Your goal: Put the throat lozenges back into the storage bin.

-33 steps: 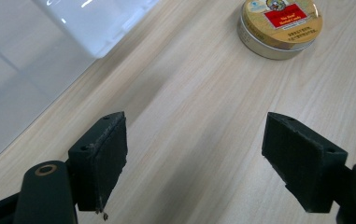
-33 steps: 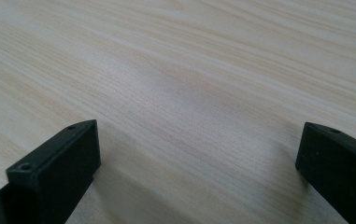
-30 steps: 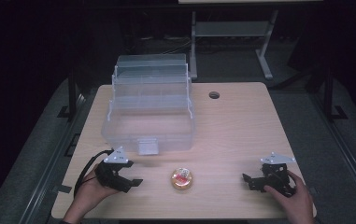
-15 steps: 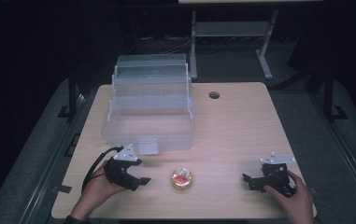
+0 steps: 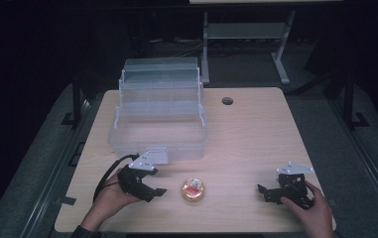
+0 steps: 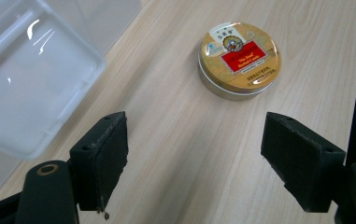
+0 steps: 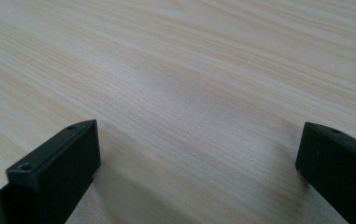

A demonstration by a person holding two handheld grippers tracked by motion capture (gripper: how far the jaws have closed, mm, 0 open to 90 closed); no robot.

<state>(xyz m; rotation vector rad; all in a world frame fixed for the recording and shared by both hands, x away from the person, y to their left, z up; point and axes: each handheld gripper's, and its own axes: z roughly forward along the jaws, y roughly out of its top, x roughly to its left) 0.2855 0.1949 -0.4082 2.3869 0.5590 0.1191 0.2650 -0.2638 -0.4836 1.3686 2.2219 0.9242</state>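
Gold round tin [image 5: 193, 189], red label up, flat on the wooden table [image 5: 256, 129] near its front edge, just right of the left gripper [image 5: 157, 191]. Left gripper [image 6: 192, 154]: jaws wide apart, empty; tin [image 6: 239, 59] ahead, slightly right of centre. Round, so no long axis; label text runs slantwise. Right gripper [image 5: 262, 191]: farther off, jaws spread, empty. Clear plastic box [image 5: 159, 116] behind.

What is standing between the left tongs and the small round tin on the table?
Nothing visible. In the left gripper view, the left tongs are open and only bare table lies ahead of them up to the tin. The clear box sits off to one side, apart from that path.
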